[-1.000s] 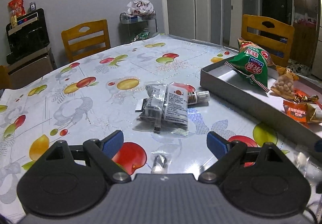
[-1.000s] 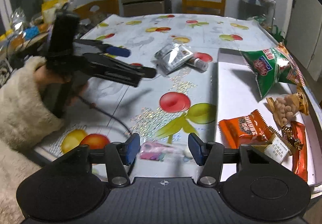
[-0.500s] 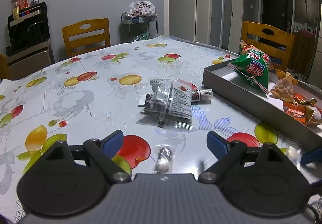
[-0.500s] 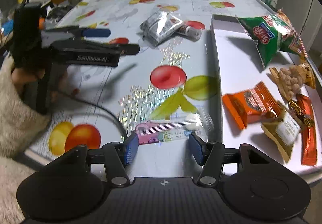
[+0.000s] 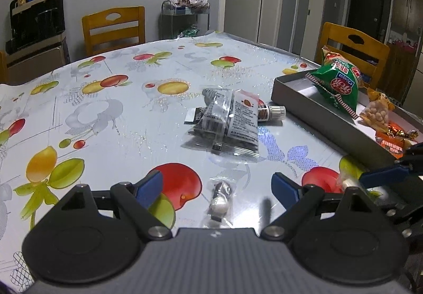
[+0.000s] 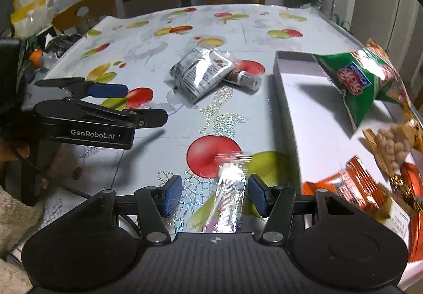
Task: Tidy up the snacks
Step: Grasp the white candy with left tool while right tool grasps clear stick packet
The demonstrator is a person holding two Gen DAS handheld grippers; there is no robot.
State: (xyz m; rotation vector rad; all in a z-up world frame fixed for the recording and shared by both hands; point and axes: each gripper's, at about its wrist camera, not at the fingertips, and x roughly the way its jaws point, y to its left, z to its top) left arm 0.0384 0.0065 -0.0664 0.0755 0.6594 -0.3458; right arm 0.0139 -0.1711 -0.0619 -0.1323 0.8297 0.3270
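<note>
The right tongs (image 6: 212,194) stand apart over the tabletop (image 6: 158,56), a clear-wrapped sachet (image 6: 230,196) lying between their blue pads without either pad pressing on it. The left tongs (image 5: 216,187) are spread wide, with a small wrapped candy (image 5: 220,197) on the fruit-print cloth between them, untouched. Farther out lie two clear snack packets (image 5: 227,122) stacked over a small bottle (image 5: 273,113). To the right, the grey tray (image 5: 312,109) holds a green chip bag (image 5: 335,85), a bag of peanuts (image 5: 376,111) and orange wrappers (image 6: 341,185). Wooden chairs (image 5: 113,27) stand beyond the tabletop.
</note>
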